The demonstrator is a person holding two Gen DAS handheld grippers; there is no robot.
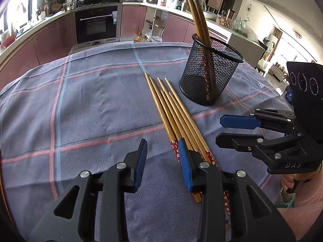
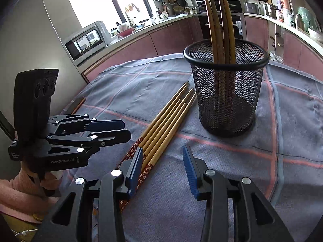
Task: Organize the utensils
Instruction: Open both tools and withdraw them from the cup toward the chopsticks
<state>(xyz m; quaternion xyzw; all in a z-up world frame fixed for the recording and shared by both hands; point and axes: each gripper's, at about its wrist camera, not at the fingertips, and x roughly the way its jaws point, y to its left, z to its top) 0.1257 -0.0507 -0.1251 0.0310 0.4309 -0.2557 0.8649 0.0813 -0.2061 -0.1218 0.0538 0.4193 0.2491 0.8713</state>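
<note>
Several wooden chopsticks [image 1: 173, 111] with red patterned ends lie side by side on the cloth; they also show in the right wrist view [image 2: 167, 121]. A black mesh holder [image 1: 210, 74] stands just right of them with several chopsticks upright inside; it also shows in the right wrist view [image 2: 226, 92]. My left gripper [image 1: 162, 155] is open and empty, low over the red ends of the lying chopsticks. My right gripper [image 2: 162, 161] is open and empty, just right of those ends. Each gripper shows in the other's view, the right gripper [image 1: 232, 129] and the left gripper [image 2: 123, 129].
The table is covered by a blue-grey checked cloth [image 1: 80, 111]. Kitchen counters, an oven [image 1: 97, 24] and a microwave [image 2: 86, 40] stand beyond the table's far edge. The table edge drops off close on the right in the left wrist view.
</note>
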